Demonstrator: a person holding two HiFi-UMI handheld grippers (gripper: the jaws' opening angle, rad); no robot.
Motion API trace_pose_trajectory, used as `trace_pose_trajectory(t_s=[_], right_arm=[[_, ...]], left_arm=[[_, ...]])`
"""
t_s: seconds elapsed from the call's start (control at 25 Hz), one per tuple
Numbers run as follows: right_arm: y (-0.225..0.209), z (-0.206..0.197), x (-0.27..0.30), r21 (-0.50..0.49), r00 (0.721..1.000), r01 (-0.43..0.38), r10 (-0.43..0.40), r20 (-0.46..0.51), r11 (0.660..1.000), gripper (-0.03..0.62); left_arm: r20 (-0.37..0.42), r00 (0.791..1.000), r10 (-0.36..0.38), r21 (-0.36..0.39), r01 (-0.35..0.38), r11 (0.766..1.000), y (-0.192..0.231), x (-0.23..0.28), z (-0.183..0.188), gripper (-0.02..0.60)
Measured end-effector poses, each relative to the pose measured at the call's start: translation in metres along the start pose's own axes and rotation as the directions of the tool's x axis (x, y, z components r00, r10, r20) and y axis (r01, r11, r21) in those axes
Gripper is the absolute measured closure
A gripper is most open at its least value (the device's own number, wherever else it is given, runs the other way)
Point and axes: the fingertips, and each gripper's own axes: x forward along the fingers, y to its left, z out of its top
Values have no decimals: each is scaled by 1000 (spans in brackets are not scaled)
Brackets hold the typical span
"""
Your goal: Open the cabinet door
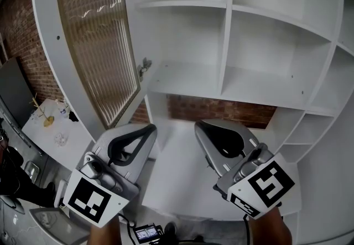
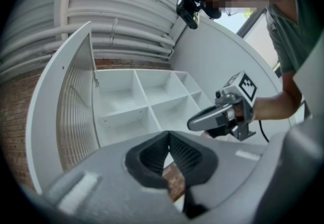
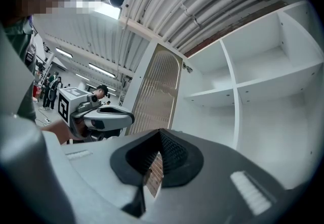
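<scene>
Jaws on left gripper and right gripper are pressed together beside the open cabinet door.

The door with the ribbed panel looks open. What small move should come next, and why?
Probably just draw both grippers back. The cabinet door already stands swung wide to the left, the shelves are exposed, and the left gripper and right gripper are shut on nothing.

The smooth grey plastic left gripper and right gripper each carry 2 black ribbed pads and a white cube with black square markers. A thin black cable hangs from the right one. The person wears a grey-green shirt.
</scene>
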Motion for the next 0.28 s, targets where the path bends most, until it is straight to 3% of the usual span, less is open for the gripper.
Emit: trace_pose_trajectory(t_s=[0.28], right_arm=[[-1,-4,-3,9,1000,-2,2,-2,1000,589]], left_arm=[[0,1000,-4,-1,4,1000,-4,2,-1,580]])
